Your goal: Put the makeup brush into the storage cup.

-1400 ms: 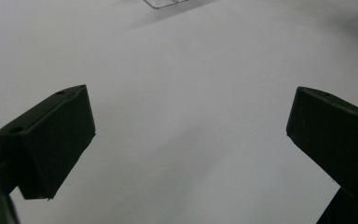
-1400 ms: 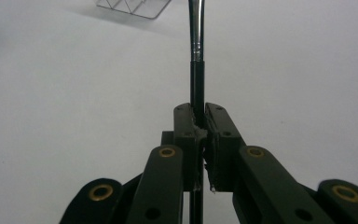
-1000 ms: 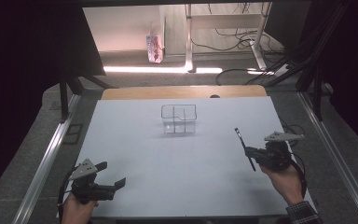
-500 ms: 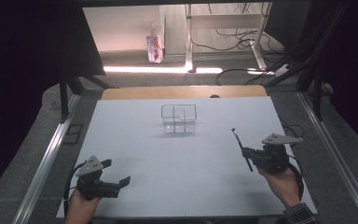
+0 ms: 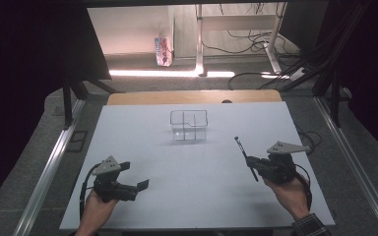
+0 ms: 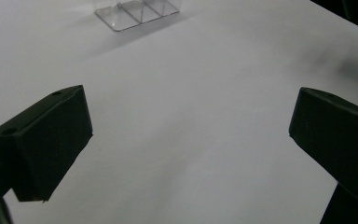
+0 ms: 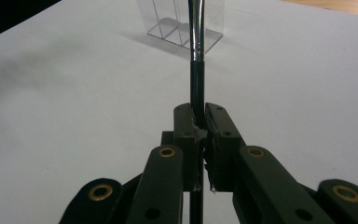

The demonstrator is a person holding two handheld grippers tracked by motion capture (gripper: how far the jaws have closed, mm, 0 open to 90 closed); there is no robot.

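A clear plastic organizer box (image 5: 189, 124) with several compartments stands on the white table (image 5: 187, 196), back of centre. My right gripper (image 5: 252, 165) is at the right, shut on a thin black-and-silver stick (image 5: 242, 150) that juts up and away toward the box. The right gripper view looks along the stick (image 7: 196, 32), clamped between the closed jaws of the right gripper (image 7: 198, 130), with the box (image 7: 168, 23) straight ahead. My left gripper (image 5: 134, 176) hovers at the front left, open and empty. Between the wide jaws of the left gripper (image 6: 191, 140) lies bare table, the box (image 6: 137, 11) far off.
Metal rails (image 5: 49, 167) run along both sides of the table. A wooden board edge (image 5: 192, 97) lies behind it. On the floor beyond are a small carton (image 5: 162, 50), desk legs and cables (image 5: 261, 39).
My left gripper has moved right and a little forward along the front of the table. My right gripper has shifted slightly left with the stick still clamped.
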